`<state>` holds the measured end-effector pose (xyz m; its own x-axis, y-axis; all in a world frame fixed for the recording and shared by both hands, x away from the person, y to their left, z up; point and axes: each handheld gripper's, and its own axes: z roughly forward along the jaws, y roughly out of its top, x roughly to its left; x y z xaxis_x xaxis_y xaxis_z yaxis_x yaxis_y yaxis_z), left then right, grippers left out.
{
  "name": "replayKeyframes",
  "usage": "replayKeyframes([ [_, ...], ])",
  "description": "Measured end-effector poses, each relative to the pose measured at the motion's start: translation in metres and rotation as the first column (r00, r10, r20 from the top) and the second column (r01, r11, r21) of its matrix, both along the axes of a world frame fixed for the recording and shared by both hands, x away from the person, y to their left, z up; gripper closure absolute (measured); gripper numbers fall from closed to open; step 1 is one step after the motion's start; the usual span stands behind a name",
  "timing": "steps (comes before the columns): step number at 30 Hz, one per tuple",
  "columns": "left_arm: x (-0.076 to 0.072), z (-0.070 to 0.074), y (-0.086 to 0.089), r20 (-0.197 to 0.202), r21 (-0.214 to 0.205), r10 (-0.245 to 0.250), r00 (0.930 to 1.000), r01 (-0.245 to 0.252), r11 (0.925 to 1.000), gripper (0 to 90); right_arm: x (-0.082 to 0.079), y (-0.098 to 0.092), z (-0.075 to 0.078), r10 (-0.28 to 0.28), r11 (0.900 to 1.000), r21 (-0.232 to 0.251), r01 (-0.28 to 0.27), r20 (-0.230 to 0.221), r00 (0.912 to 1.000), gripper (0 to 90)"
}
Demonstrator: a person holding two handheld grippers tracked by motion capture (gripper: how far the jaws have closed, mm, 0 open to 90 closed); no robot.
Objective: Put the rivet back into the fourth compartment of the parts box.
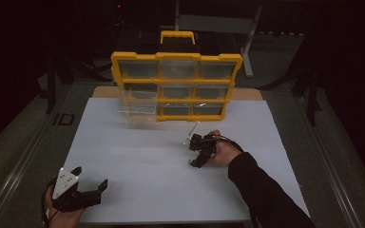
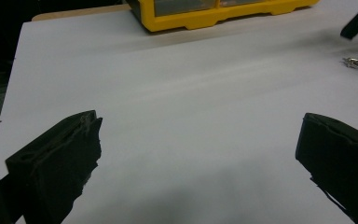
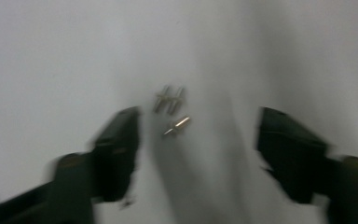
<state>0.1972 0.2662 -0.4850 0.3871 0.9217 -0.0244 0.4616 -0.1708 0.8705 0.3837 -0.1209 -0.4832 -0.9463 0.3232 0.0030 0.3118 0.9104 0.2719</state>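
Here, a white tabletop [image 1: 138, 166] carries a yellow-framed drawer cabinet [image 1: 177, 85], which stands well beyond both grippers, upright, with clear drawers in rows and a yellow handle on top. One clear drawer [image 1: 138, 108] at its lower left juts out of the frame, far ahead of the left gripper [image 1: 91, 186]. That gripper sits low at the near left edge of the tabletop in a person's hand, a grey three-cornered plate on its top; in the left gripper view its two black jaws stand wide apart with bare white surface between them, nothing held.

The right gripper [image 1: 196, 151], gripped by a hand in a dark sleeve [image 1: 261, 190], hangs over the tabletop just in front of the cabinet, jaws pointing down. In the right gripper view, blurred, its jaws stand partly apart and clasp nothing. Between them and a little ahead lie small metal screws [image 3: 172, 109]: a pair side by side and one more just nearer the gripper, flat on the tabletop, touching neither jaw. The left gripper view shows them as a small glint far off to its right.
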Motion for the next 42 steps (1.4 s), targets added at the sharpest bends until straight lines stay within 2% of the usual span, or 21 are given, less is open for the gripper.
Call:
replayKeyframes([
  [3,0.000,0.000,0.000,0.000,0.001,0.000,1.0000,0.000,1.0000,0.7,0.003,0.001,-0.004,0.027,0.9994,-0.020,-0.028,-0.012,0.9996,54.6],
  [7,0.000,0.000,0.000,0.001,0.000,-0.001,1.0000,0.001,1.0000,0.7,0.004,0.003,-0.007,0.042,0.9989,-0.021,-0.043,-0.022,0.9989,62.2],
  [11,0.000,0.000,0.000,0.002,0.001,-0.001,1.0000,0.001,1.0000,0.7,0.005,0.003,-0.006,0.036,0.9990,-0.026,-0.037,-0.035,0.9987,70.1],
  [16,0.000,0.000,0.000,0.001,0.002,0.000,1.0000,0.000,1.0000,0.7,0.004,0.004,-0.005,0.059,0.9957,-0.069,-0.061,-0.039,0.9975,80.3],
  [18,0.000,0.000,0.000,0.001,0.002,0.000,1.0000,0.000,1.0000,0.7,0.003,0.008,-0.004,0.075,0.9902,-0.115,-0.079,-0.036,0.9965,82.1],
  [22,-0.001,0.000,0.001,0.001,0.001,0.002,1.0000,-0.002,1.0000,0.8,0.002,0.014,-0.003,0.087,0.9810,-0.171,-0.092,-0.036,0.9955,82.3],
  [25,-0.001,0.000,0.001,0.001,0.002,0.001,1.0000,-0.001,1.0000,0.8,0.002,0.013,-0.003,0.088,0.9806,-0.172,-0.094,-0.040,0.9953,82.7],
  [30,-0.001,0.000,0.001,0.001,0.002,0.003,1.0000,-0.003,1.0000,0.8,0.001,0.008,-0.001,0.071,0.9847,-0.157,-0.076,-0.036,0.9968,82.8],
  [33,-0.001,0.000,0.000,0.001,0.002,0.003,1.0000,-0.003,1.0000,0.8,0.002,0.002,0.009,0.037,0.9947,-0.095,-0.040,-0.031,0.9988,82.8],
  [38,-0.001,0.000,0.001,0.000,0.000,0.003,1.0000,-0.003,1.0000,0.8,0.004,-0.005,0.021,0.021,0.9992,-0.034,-0.021,-0.017,0.9996,82.8],
  [42,-0.001,0.000,0.001,0.001,0.000,0.003,1.0000,-0.003,1.0000,0.9,0.005,-0.006,0.032,0.002,1.0000,-0.005,-0.002,-0.007,1.0000,82.7],
])
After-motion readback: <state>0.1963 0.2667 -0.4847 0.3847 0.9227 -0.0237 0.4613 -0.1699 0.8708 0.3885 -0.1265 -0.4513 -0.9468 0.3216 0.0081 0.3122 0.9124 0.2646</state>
